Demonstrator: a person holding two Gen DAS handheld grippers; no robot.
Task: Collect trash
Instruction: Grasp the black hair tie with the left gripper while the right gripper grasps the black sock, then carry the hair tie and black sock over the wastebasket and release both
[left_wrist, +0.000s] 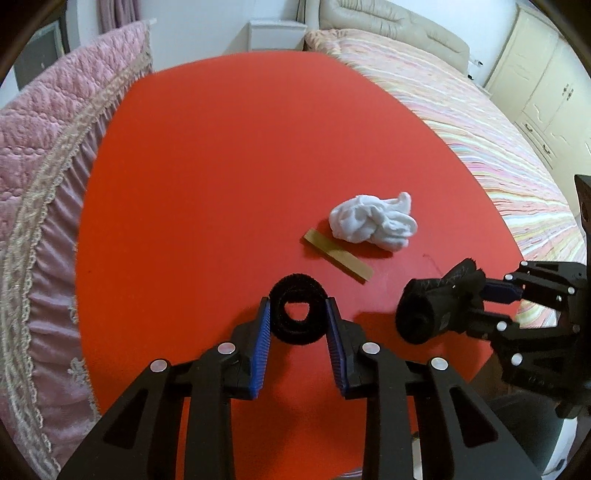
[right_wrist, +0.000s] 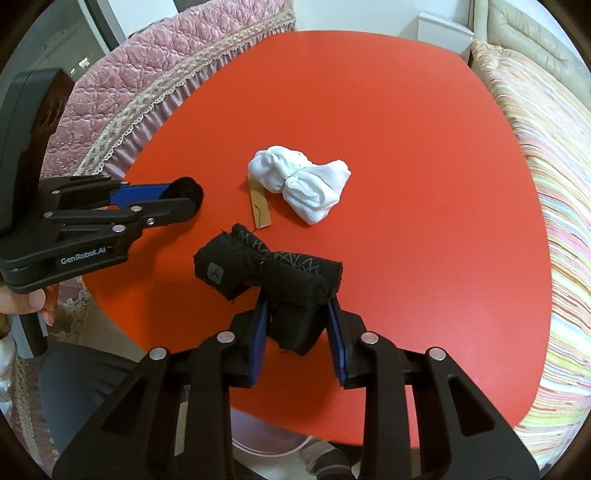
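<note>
My left gripper (left_wrist: 298, 317) is shut on a black fuzzy ring-shaped roll (left_wrist: 298, 314) held above the red table (left_wrist: 207, 177); it also shows in the right wrist view (right_wrist: 186, 197). My right gripper (right_wrist: 297, 317) is shut on a bundle of black fabric straps (right_wrist: 269, 269), seen from the left wrist view (left_wrist: 432, 306) at right. A crumpled white cloth (left_wrist: 373, 221) (right_wrist: 303, 181) and a tan paper strip (left_wrist: 338, 254) (right_wrist: 260, 208) lie on the table beyond both grippers.
A pink quilted cover (left_wrist: 48, 155) with lace trim borders the table's left side. A bed with a striped blanket (left_wrist: 480, 140) lies to the right. Cream cabinets (left_wrist: 543, 74) stand at far right. A pale round bin rim (right_wrist: 273, 448) shows below the table's near edge.
</note>
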